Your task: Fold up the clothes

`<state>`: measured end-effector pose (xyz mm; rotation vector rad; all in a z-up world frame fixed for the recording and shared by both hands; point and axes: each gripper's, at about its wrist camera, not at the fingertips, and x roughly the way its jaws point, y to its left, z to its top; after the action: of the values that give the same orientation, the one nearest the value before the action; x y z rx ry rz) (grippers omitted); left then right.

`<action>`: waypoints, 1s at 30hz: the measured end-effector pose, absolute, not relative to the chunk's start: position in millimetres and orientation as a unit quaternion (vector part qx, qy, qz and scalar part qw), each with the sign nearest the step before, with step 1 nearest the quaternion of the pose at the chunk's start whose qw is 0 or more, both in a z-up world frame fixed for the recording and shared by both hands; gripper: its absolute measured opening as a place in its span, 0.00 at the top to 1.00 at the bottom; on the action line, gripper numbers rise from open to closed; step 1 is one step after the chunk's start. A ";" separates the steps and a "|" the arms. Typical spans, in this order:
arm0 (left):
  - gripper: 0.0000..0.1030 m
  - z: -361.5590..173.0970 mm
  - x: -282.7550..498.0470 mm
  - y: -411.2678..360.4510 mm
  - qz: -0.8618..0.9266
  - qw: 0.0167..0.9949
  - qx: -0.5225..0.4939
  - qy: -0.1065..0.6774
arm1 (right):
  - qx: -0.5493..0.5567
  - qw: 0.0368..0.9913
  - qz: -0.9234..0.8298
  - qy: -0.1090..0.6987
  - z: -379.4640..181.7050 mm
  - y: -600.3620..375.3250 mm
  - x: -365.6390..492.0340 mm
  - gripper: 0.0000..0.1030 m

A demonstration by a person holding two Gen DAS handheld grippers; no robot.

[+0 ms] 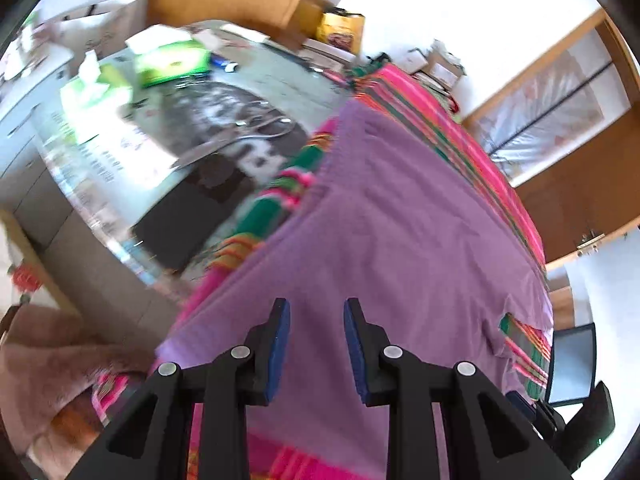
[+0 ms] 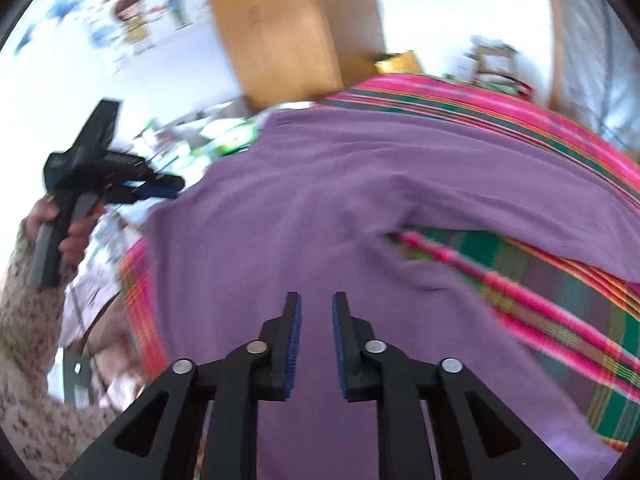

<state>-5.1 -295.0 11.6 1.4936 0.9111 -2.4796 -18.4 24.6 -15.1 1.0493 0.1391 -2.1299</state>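
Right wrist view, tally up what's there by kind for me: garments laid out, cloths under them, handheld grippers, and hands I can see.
Purple garment: 1
Striped pink and green cloth under it: 1
Handheld grippers: 2, the right gripper at the bottom with its jaws apart over the garment, the left gripper at the left edge
Hands in view: 1, the left hand
Total: 5

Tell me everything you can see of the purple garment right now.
The purple garment is one plain, soft-looking fabric, no print visible. It lies spread mostly flat on the striped pink-and-green cloth, with light wrinkles. A gathered edge shows at the far end in the left wrist view. On one side a part branches off, leaving a wedge of striped cloth exposed. Both tongs, left and right, are open above it, gripping nothing.
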 end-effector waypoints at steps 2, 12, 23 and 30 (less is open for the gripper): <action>0.72 8.8 10.1 -302.3 -0.812 0.059 0.488 0.316 | 0.405 0.397 -0.821 0.065 -16.8 11.4 -6.5 0.74; 0.72 -11.2 43.5 -313.5 -0.785 0.064 0.490 0.374 | 0.399 0.444 -0.791 0.133 -34.4 -34.5 33.6 0.70; 0.72 -14.2 43.1 -309.9 -0.789 0.069 0.496 0.355 | 0.417 0.442 -0.784 0.129 -50.9 -50.4 33.0 0.68; 0.72 -11.3 42.5 -303.7 -0.796 0.076 0.503 0.328 | 0.417 0.463 -0.769 0.143 -49.1 -58.0 38.4 0.66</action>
<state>42.5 -303.7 -11.3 1.5078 0.9829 -2.3880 38.4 -58.0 -49.1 1.0255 0.3508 -1.8901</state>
